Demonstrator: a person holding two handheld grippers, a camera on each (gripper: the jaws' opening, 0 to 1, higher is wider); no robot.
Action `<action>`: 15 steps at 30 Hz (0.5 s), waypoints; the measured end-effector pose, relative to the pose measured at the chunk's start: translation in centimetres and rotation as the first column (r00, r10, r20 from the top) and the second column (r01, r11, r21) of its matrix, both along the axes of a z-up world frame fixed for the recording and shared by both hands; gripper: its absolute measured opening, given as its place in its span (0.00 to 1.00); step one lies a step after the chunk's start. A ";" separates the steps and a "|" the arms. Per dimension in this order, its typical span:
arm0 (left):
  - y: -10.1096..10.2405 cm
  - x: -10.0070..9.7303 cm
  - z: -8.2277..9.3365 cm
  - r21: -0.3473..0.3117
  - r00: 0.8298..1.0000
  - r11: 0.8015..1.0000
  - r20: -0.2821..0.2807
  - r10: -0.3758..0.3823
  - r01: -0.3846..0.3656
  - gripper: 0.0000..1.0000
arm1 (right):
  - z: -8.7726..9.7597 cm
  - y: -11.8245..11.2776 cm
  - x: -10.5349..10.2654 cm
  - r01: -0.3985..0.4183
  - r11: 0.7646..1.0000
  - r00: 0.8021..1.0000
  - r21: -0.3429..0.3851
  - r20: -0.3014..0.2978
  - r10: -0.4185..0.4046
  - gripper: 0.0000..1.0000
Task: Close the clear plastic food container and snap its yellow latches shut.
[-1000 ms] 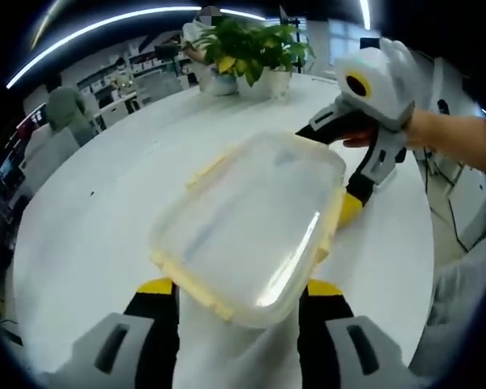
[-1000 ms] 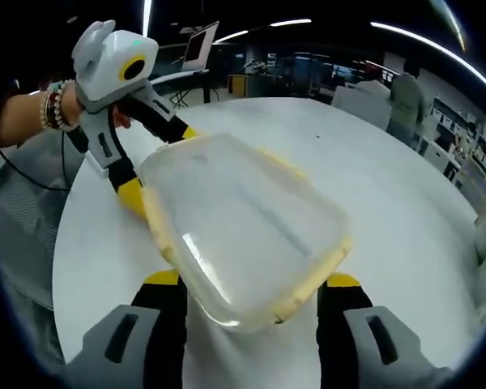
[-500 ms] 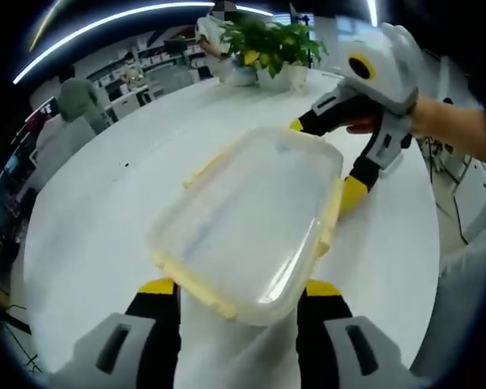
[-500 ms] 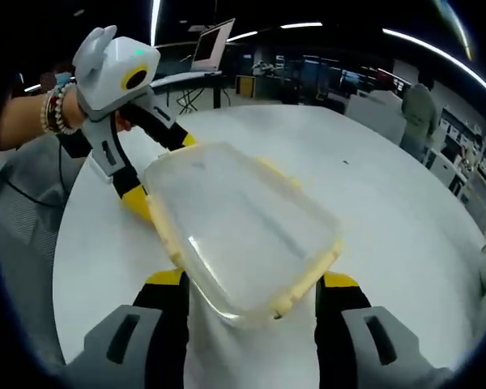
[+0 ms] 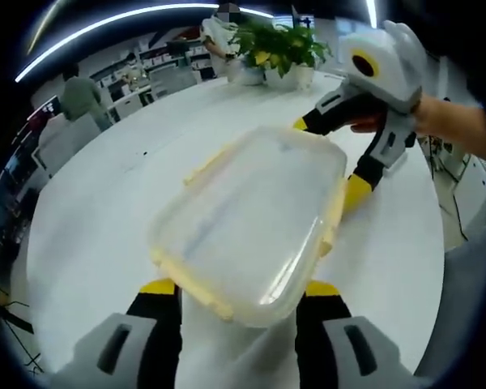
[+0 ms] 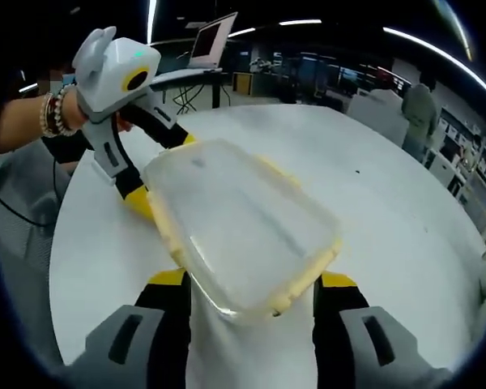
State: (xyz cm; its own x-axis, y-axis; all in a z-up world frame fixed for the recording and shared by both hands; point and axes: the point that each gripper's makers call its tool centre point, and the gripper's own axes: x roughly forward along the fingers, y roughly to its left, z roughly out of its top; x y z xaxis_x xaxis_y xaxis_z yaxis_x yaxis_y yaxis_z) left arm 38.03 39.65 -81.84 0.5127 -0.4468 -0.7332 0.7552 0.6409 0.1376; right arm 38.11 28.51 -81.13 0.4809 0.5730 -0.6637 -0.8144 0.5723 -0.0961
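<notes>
left gripper view: one container [image 5: 251,219] between two grippers' fingers [image 5: 155,288].

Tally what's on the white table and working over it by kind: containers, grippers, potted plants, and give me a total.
Containers: 1, the container
Grippers: 2, left gripper and right gripper
Potted plants: 1 cluster, the plants; separate pots too blurred to split
Total: 4

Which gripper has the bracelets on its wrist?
The left gripper, seen across the container in the right gripper view: beaded bracelets circle the wrist behind it. The arm behind the right gripper in the left gripper view looks bare.
</notes>
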 end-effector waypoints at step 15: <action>-0.1 4.7 -0.1 -0.034 0.999 0.999 0.048 0.011 -0.010 0.43 | -0.1 -0.6 4.2 0.076 0.997 0.997 0.016 0.025 -0.077 0.52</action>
State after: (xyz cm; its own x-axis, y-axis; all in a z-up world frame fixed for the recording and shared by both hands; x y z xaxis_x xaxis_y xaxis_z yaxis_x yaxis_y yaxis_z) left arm 42.77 39.60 -81.94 0.5518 -0.4655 -0.6920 0.7415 0.6537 0.1515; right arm 42.34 27.94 -81.26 0.5402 0.5435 -0.6424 -0.7656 0.6343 -0.1072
